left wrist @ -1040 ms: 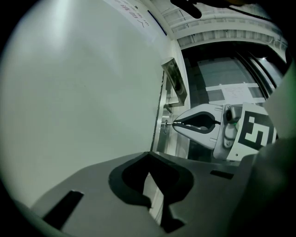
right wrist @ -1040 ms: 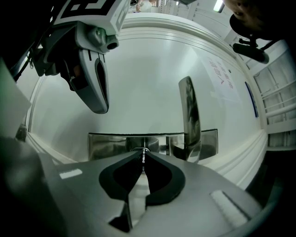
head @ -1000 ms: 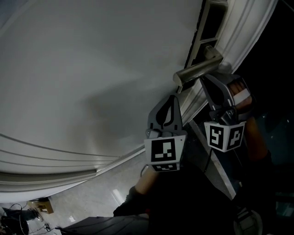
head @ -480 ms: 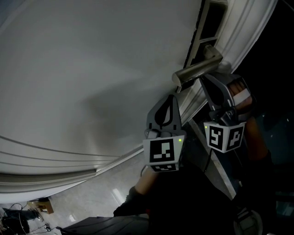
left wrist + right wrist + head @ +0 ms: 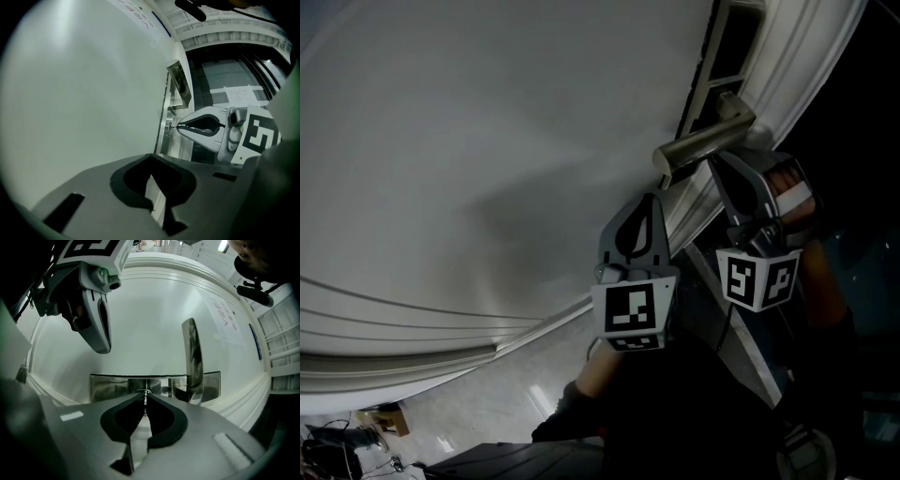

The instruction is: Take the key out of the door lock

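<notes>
At the edge of the one white door point(image 5: 487, 141), a single metal lever handle point(image 5: 705, 141) sticks out above a single shiny lock plate point(image 5: 112, 386). The two grippers work here side by side, each carrying one cube with square markers. The right gripper point(image 5: 717, 161) points its tips straight at the plate just below the handle. In the right gripper view its jaws are pressed together on the one small key point(image 5: 146, 398), which stands edge-on between the tips right at the round lock cylinder point(image 5: 139, 391). How deep the key sits in the lock cannot be told. The left gripper view shows the same from the side: the right gripper's tips meet at the plate on the door's edge. The left gripper point(image 5: 651, 199) hangs just beside the right one, near the door face below the handle, apart from the plate. Its jaws are closed tip to tip with nothing between them.
</notes>
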A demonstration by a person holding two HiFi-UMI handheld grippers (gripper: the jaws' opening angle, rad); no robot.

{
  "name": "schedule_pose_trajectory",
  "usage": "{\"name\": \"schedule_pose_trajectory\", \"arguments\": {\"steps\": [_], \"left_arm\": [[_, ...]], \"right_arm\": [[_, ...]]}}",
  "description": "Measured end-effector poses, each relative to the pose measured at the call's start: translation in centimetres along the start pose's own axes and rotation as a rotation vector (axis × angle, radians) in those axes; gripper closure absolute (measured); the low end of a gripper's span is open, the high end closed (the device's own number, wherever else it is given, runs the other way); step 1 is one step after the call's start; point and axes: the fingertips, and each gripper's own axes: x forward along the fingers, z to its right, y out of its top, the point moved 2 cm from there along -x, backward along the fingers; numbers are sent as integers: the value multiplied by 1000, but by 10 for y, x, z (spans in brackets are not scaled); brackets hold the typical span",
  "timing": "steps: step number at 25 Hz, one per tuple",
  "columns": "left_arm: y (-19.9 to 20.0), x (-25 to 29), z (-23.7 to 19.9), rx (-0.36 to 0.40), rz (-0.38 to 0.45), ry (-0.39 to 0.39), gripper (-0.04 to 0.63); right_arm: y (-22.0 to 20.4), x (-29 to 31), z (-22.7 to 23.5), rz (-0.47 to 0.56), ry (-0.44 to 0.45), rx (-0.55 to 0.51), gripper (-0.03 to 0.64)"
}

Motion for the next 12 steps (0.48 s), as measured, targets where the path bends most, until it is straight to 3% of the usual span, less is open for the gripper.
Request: {"name": "schedule_pose_trajectory", "arguments": {"steps": [12], "left_arm": [[0, 2, -2, -14, 1, 1, 595]], "right_arm": [[-1, 1, -1, -8, -6, -14, 604]]}}
